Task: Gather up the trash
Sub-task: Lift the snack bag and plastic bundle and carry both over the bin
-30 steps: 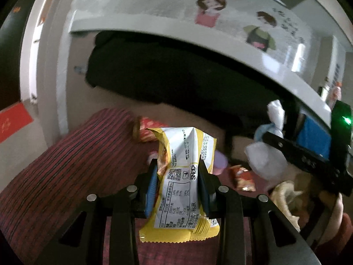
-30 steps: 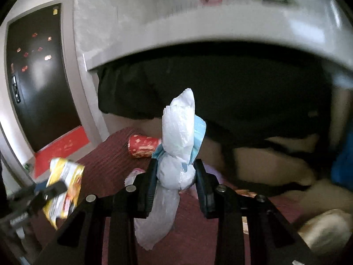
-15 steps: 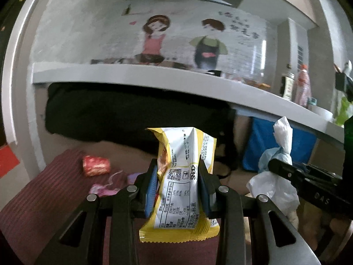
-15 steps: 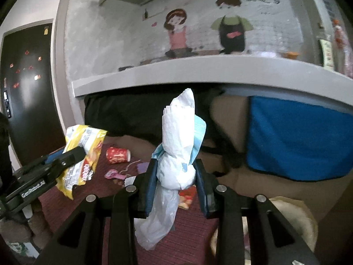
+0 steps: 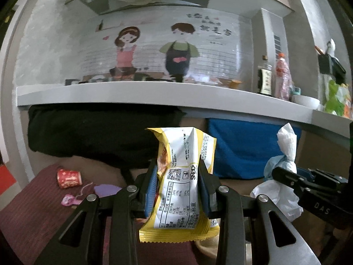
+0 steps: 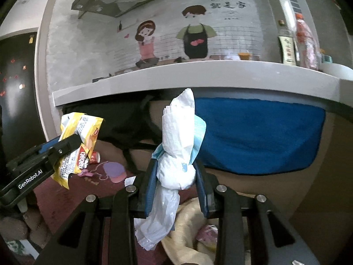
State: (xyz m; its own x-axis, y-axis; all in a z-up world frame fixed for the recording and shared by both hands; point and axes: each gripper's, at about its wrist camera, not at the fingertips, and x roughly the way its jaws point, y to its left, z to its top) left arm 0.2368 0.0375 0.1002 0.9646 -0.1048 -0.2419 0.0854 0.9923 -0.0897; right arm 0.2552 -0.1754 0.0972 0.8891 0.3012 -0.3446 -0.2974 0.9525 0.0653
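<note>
My left gripper (image 5: 178, 172) is shut on a yellow and white snack wrapper (image 5: 183, 185), held up above the dark red mat (image 5: 33, 216). It also shows at the left of the right wrist view (image 6: 77, 145). My right gripper (image 6: 176, 172) is shut on a knotted white and blue plastic bag (image 6: 178, 154), which also shows at the right of the left wrist view (image 5: 284, 172). A tan woven basket (image 6: 189, 249) with a pink wrapper in it lies right below the right gripper.
On the mat lie a red paper cup (image 5: 68, 177), a purple disc (image 5: 106, 189) and a pink scrap (image 5: 69, 199). Behind are a black bag (image 5: 94, 137), a blue cloth (image 6: 260, 137) and a grey counter (image 5: 154, 92) with bottles (image 5: 264, 79).
Both grippers have tilted up and swung right with their loads. The counter wall and blue cloth now fill the view, and the basket has come under the right gripper.
</note>
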